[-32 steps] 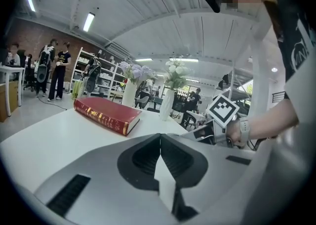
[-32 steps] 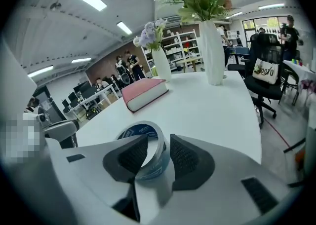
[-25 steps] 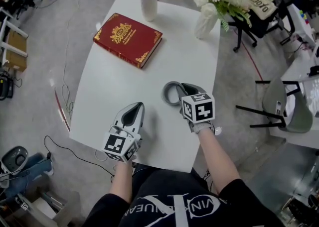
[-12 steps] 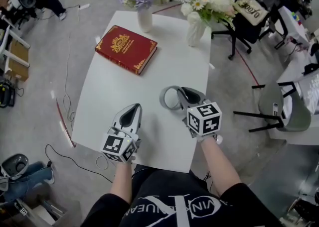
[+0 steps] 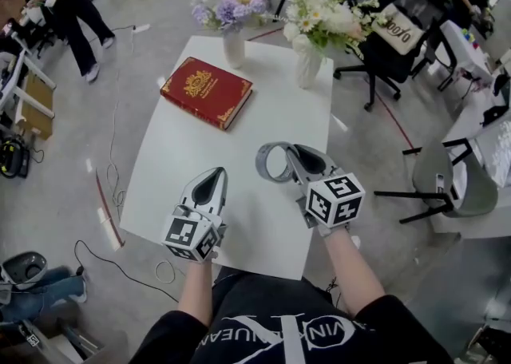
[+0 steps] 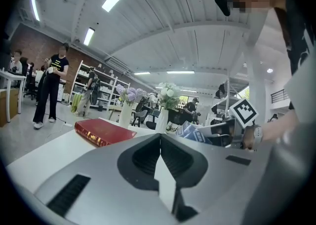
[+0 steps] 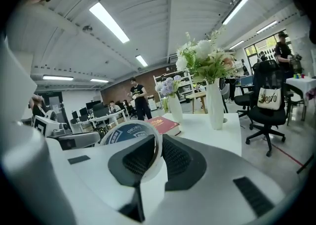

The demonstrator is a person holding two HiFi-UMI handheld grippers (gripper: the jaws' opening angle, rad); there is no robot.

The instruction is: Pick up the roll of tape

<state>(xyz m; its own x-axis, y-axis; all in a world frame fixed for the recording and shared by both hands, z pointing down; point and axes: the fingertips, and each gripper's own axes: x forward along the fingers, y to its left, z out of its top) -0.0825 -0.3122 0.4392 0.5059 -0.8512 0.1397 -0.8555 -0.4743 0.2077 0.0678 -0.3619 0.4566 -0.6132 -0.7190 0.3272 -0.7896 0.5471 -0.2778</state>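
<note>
Plainly, the fingers [image 7: 183,160] of the right gripper [image 7: 157,142] are clamped on the roll of tape [image 7: 129,136], one finger inside the ring and one outside, pinching its wall. Seen from that gripper, the roll has a pale, glossy outer band and a blue inner core with white print that is too small to read. From the head view it is a grey ring with an open centre, standing out from the gripper's tips toward the left of the frame. There it sits just right of the frame's centre, over the lower right part of the white desk [image 5: 188,155].

At lower left of centre in the head view, the left gripper [image 5: 212,175] has its fingers [image 6: 143,156] shut together with nothing between them. It lies beside the right gripper, apart from it and from the roll.

Farther up the desk a red book [image 5: 206,92] with gold ornament lies flat. Beyond it, at the far edge, stand a vase of purple flowers [image 5: 232,41] and a vase of white flowers [image 5: 308,63]. A black office chair [image 5: 382,39] stands on the floor at upper right, and a person [image 5: 70,11] stands at upper left.
</note>
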